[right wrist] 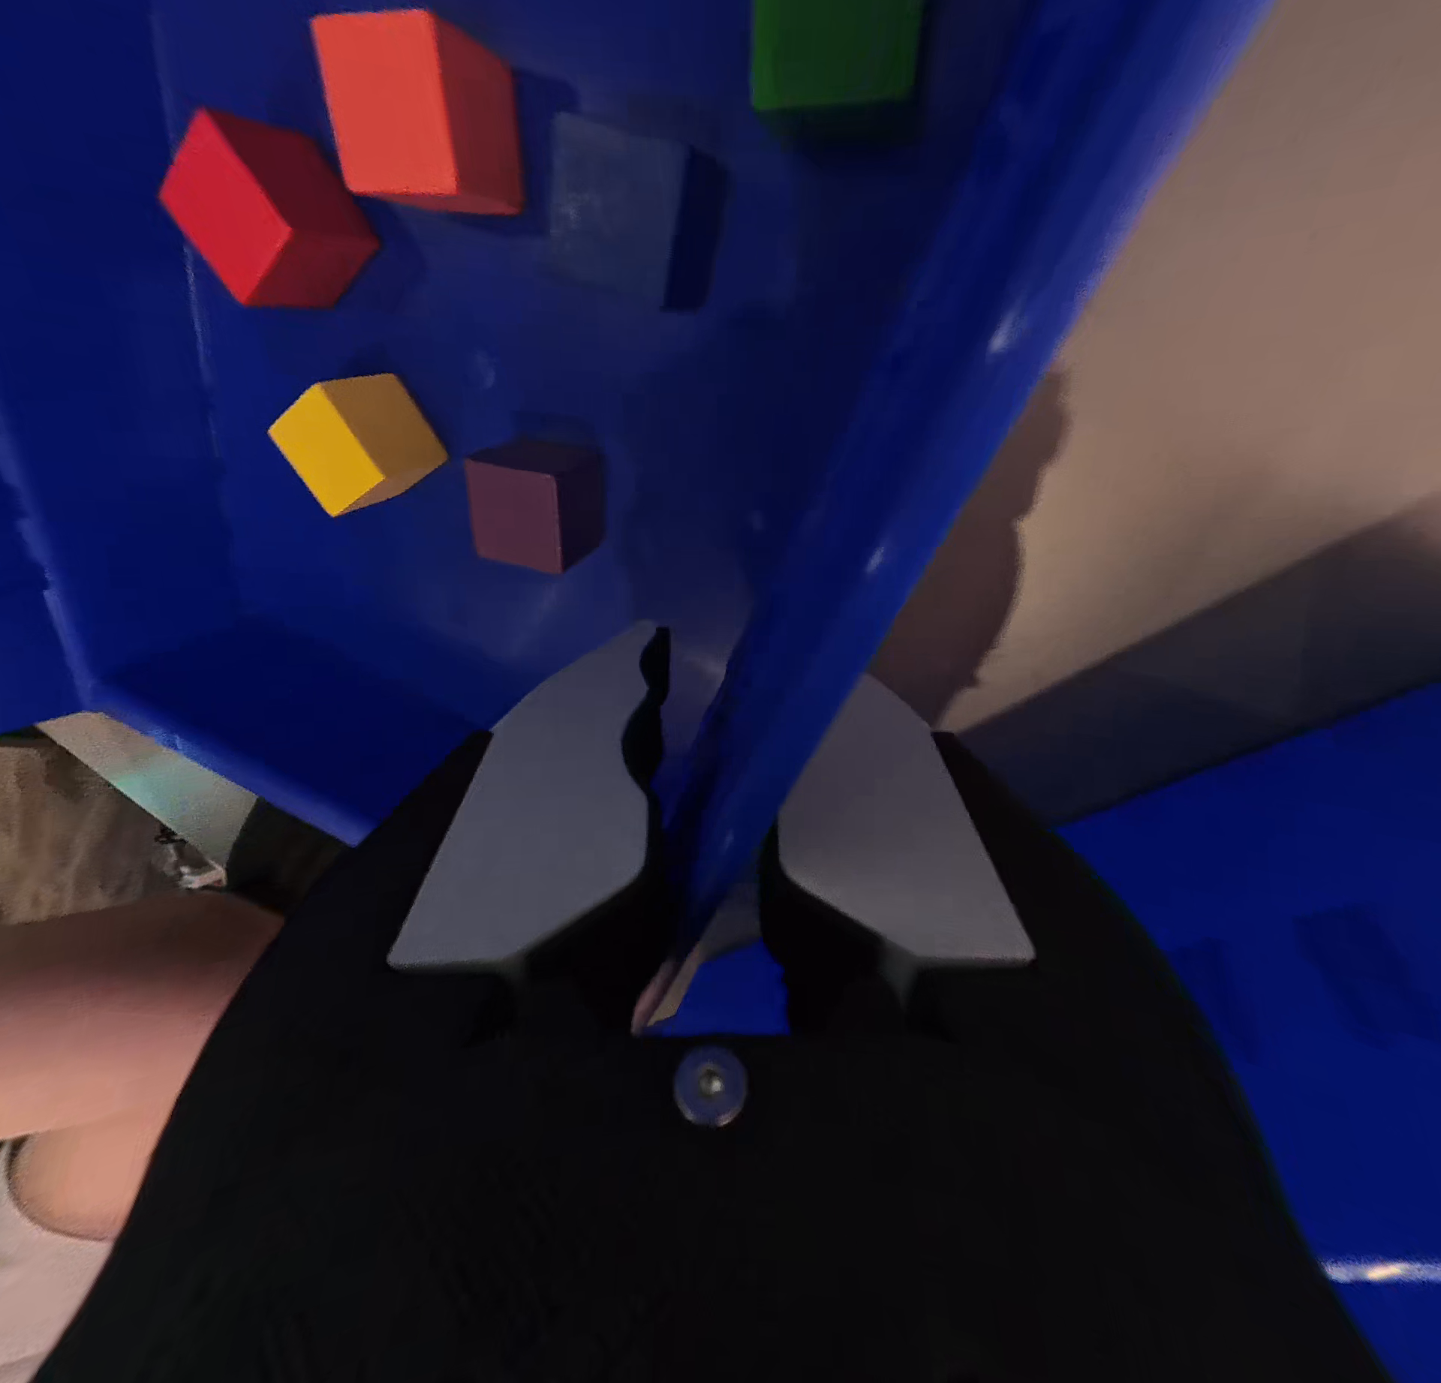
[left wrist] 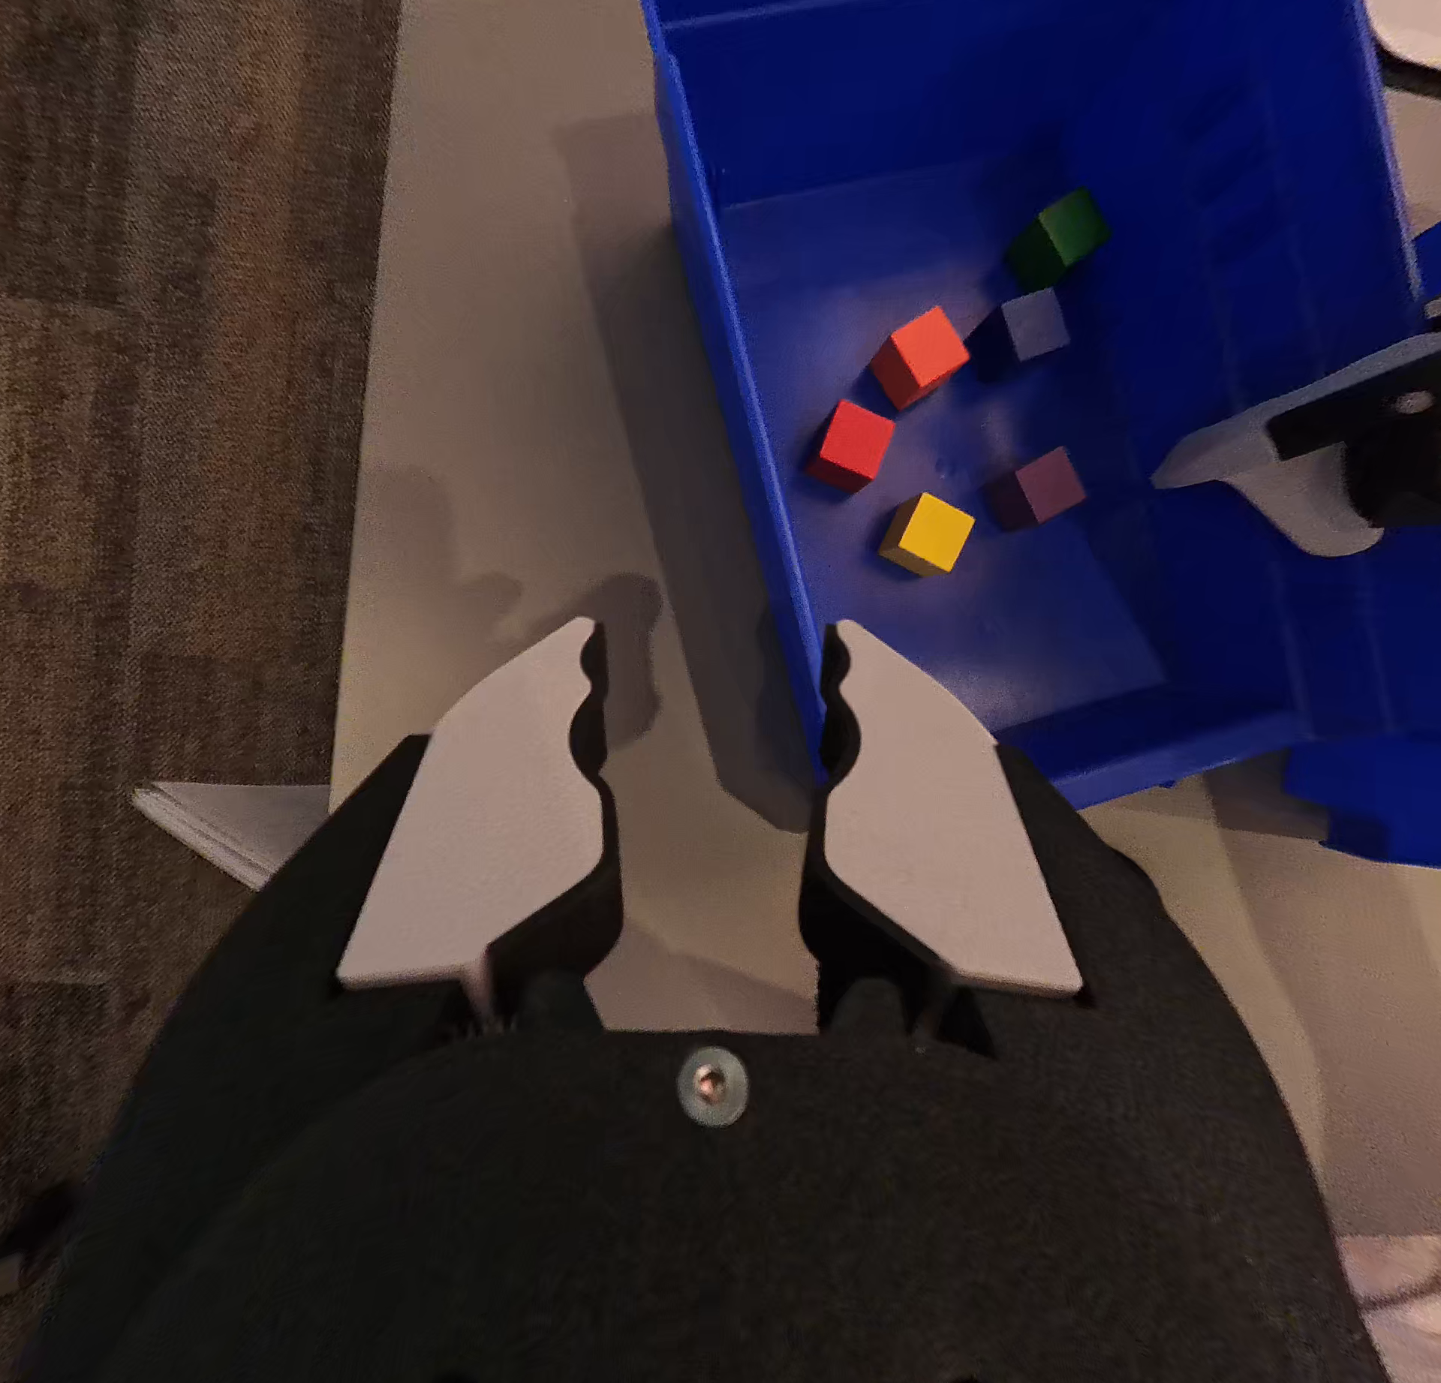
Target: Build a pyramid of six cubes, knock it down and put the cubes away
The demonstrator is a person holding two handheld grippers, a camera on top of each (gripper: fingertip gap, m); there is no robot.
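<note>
Nearest the left wrist camera, the left gripper (left wrist: 711, 632) hovers over the beige desk (left wrist: 499, 332) with its jaws spread apart and nothing between them, its right fingertip just at the near corner of the blue bin (left wrist: 1248, 722). All six cubes lie loose on the floor of the bin's near compartment, none stacked: a red cube (left wrist: 851, 445) and an orange cube (left wrist: 920, 357) toward the left wall, a yellow cube (left wrist: 928, 533) nearest the front, a purple cube (left wrist: 1035, 488) beside it, a grey-blue cube (left wrist: 1028, 328) in the middle, and a green cube (left wrist: 1059, 238) farthest back. A divider wall separates a second compartment behind. The right gripper (right wrist: 748, 675) straddles the bin's right side wall, jaws clamped on that wall, one finger inside and one outside. Brown carpet (left wrist: 156, 410) shows beyond the desk's left edge.
</note>
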